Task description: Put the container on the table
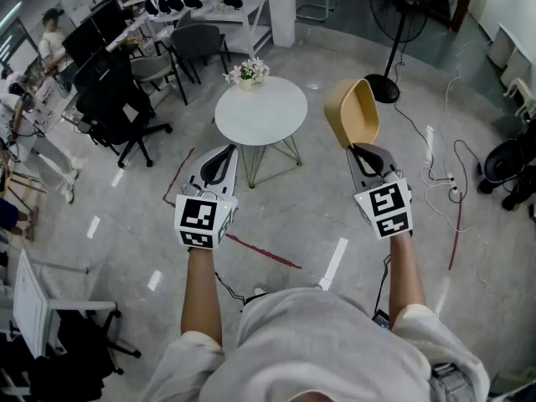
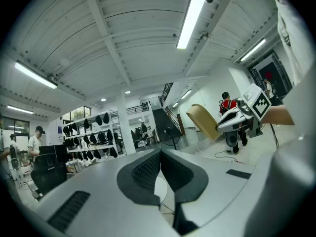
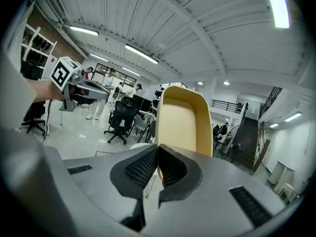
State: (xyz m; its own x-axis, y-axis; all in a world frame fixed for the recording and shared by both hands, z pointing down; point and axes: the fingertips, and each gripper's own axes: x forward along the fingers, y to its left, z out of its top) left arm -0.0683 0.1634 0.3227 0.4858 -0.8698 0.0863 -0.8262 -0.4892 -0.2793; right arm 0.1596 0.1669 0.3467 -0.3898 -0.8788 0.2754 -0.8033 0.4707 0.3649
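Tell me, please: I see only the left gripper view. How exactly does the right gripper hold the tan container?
Observer: The right gripper view shows the right gripper shut on the near wall of the tan container, whose open side faces that camera.
Operator: Where is the table from there?
Observer: In the head view the round white table stands ahead, between the two grippers; the container appears in the air to the right of its edge.
Operator: Is anything standing on it?
Observer: A small pot of flowers stands at its far edge.
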